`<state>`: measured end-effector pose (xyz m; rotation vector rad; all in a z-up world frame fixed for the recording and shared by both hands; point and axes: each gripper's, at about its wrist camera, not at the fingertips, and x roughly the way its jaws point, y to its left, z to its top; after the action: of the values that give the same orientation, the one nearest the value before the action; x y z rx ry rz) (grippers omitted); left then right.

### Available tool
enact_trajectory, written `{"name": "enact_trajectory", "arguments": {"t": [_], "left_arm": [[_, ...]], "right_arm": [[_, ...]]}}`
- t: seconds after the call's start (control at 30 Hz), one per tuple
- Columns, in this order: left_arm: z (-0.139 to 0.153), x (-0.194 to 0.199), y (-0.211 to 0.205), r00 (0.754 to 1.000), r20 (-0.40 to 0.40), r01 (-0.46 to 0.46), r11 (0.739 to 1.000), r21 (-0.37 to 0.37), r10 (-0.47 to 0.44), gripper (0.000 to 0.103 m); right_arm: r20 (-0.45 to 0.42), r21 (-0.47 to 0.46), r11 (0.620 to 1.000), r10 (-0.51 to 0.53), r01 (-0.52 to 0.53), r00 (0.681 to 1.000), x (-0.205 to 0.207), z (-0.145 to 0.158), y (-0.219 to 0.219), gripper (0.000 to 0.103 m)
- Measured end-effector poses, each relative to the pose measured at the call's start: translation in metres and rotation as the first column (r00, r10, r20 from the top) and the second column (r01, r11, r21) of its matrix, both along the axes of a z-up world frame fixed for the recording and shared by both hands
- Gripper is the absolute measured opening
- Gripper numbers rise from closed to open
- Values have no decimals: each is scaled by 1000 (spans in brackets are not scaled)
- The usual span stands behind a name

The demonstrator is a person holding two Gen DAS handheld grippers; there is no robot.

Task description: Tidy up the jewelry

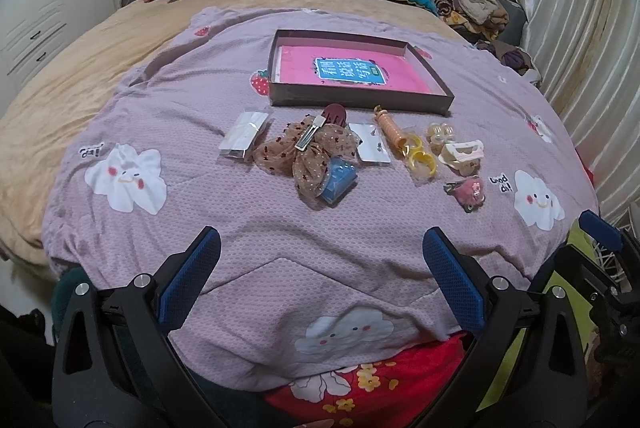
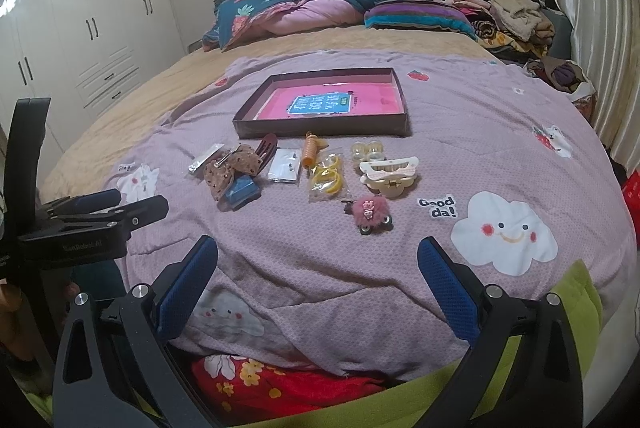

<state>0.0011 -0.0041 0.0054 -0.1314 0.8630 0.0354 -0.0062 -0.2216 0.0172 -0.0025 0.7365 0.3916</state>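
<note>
1. Jewelry and hair pieces lie in a loose row across the purple quilt (image 1: 280,240) on the bed, ahead of both claws and just short of the shallow brown box (image 1: 360,99).
2. Left claw (image 1: 320,276) hangs with jaws spread wide and nothing between them; straight ahead of it sit the dotted bow clip (image 1: 308,147) and the blue packet (image 1: 340,179) touching it.
3. Right claw (image 2: 318,284) is likewise wide open and empty; the fluffy pink clip (image 2: 370,211) lies nearest, just ahead and slightly to its right, with the cream claw clip (image 2: 390,169) beyond it.
4. Yellow rings (image 2: 328,175), probably in a clear bag, lie ahead and a little left.
5. Likely first pick: the pink clip, for the right claw; its long axis runs roughly crosswise to the reach, and the box lies further ahead, to the left.
</note>
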Motion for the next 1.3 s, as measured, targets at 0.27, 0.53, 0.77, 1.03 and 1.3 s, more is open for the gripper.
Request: {"name": "enact_trajectory", "arguments": {"t": [0.27, 0.53, 0.77, 1.03, 1.3], "left_arm": [[-4, 13, 0, 1000, -17, 18, 1000, -25, -18, 95], [-5, 34, 5, 1000, -19, 14, 1000, -26, -15, 95], [-8, 56, 32, 998, -50, -39, 999, 2, 39, 95], [-9, 75, 66, 997, -76, 3, 999, -40, -6, 95], [-27, 110, 54, 982, -131, 130, 989, -64, -138, 95]], "right_arm": [[-16, 8, 1000, -28, 28, 999, 8, -4, -8, 99], [-18, -2, 998, -66, 66, 998, 26, -4, -22, 99], [-8, -34, 998, -62, 61, 998, 55, 7, -30, 99], [-7, -49, 999, -23, 23, 1000, 99, 16, -25, 99], [-83, -49, 998, 41, -45, 996, 149, 2, -10, 99]]}}
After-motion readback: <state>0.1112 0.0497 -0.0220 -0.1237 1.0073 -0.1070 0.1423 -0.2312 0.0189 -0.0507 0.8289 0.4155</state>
